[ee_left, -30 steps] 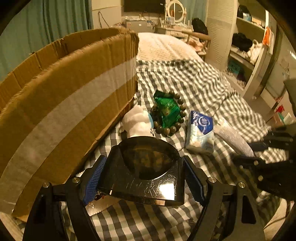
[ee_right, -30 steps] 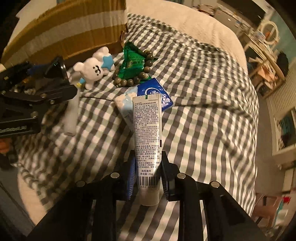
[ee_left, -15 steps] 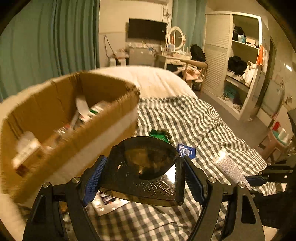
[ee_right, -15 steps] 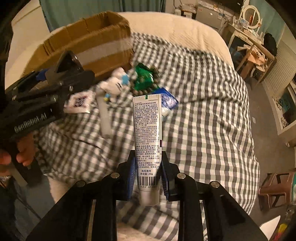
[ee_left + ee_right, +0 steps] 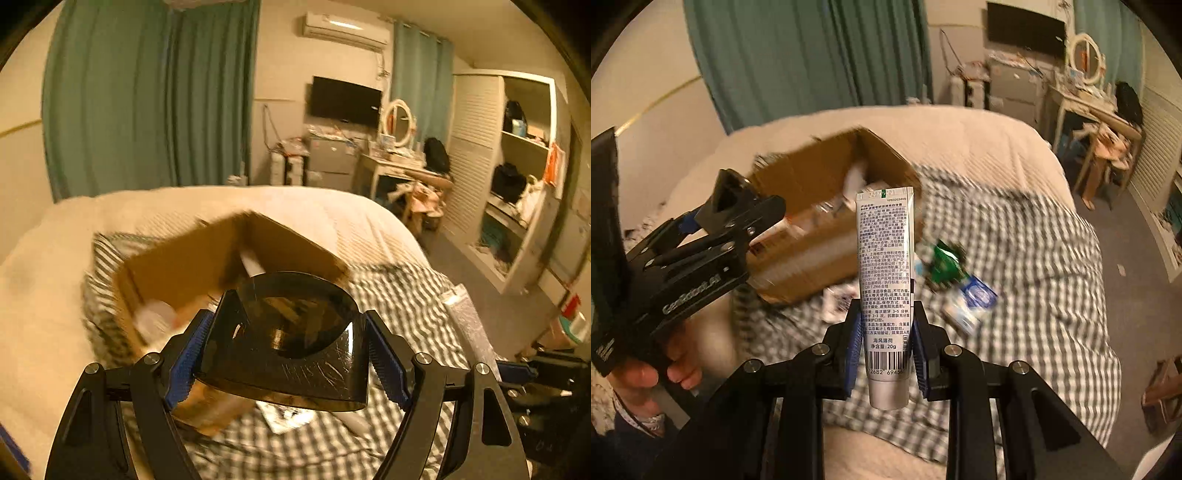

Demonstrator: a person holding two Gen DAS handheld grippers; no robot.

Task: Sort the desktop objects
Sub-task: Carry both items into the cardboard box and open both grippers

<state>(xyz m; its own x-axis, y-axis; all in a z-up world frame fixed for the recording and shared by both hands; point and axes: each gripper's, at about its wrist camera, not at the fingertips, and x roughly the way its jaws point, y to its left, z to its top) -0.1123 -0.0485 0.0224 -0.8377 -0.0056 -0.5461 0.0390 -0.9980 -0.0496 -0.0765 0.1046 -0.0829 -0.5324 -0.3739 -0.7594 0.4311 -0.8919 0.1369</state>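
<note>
- Bedroom clutter and teal curtains frame your work surface, a bed (image 5: pixel 1015 155) with a checked cloth (image 5: pixel 1045 251) spread over the cream cover.
- Your cardboard box (image 5: pixel 827 206) sits open on that cloth, already holding several blurred items; judge it light and floppy-walled, so drop things in rather than pressing on the rim.
- Your left gripper (image 5: pixel 288 354) is pinched across a dark, glossy curved piece (image 5: pixel 291 332) (some kind of tinted plastic shell, scratched on its face), held in the air above the box's near edge. It looks stiff, slick and scratch-prone, so the side-edge hold you have suits it.
- Your right gripper (image 5: pixel 885 343) is clamped on a white tube (image 5: pixel 885 273) near its barcode end, well above the cloth. Expect it to be light and squashy; that lower end is the sensible place to grip.
- Left on the cloth, near the box: a green packet (image 5: pixel 945 262) and a blue-and-white tissue pack (image 5: pixel 971 299), both soft and crinkly, best taken across their narrow width.
</note>
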